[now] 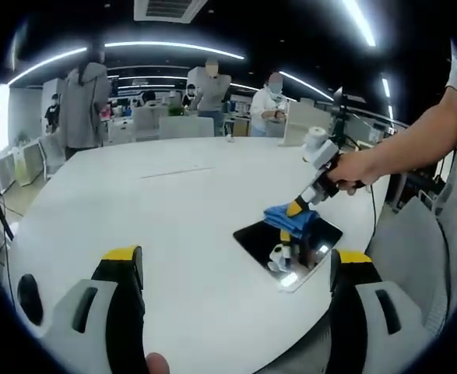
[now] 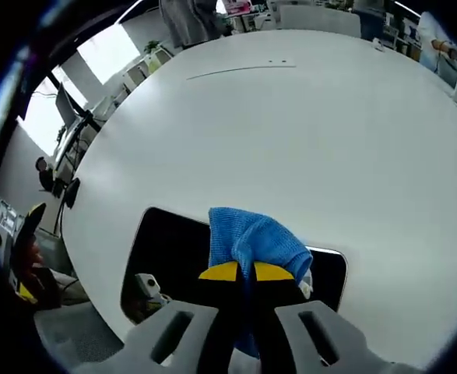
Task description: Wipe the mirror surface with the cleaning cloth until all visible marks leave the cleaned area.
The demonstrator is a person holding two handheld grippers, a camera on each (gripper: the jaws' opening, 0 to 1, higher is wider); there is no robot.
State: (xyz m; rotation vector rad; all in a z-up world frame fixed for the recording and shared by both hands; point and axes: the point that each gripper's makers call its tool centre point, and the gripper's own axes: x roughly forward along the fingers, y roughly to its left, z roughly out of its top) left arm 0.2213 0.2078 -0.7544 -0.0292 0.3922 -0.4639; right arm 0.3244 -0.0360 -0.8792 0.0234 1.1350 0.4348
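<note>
A dark rectangular mirror (image 1: pixel 268 242) (image 2: pixel 170 253) lies flat on the white table near its edge. A blue cleaning cloth (image 1: pixel 290 216) (image 2: pixel 253 237) rests bunched on the mirror's surface. My right gripper (image 1: pixel 295 209) (image 2: pixel 246 273) is shut on the blue cloth and presses it onto the mirror; a hand holds that gripper from the right in the left gripper view. My left gripper (image 1: pixel 236 265) stands open above the table, its yellow-tipped jaws wide apart and nothing between them, with the mirror ahead and to the right.
The round white table (image 1: pixel 174 195) (image 2: pixel 306 117) stretches far beyond the mirror. Several people stand at the far side (image 1: pixel 84 93). Chairs (image 1: pixel 185 126) line the back edge. The other gripper's yellow tip (image 2: pixel 32 218) shows at the left beyond the table's edge.
</note>
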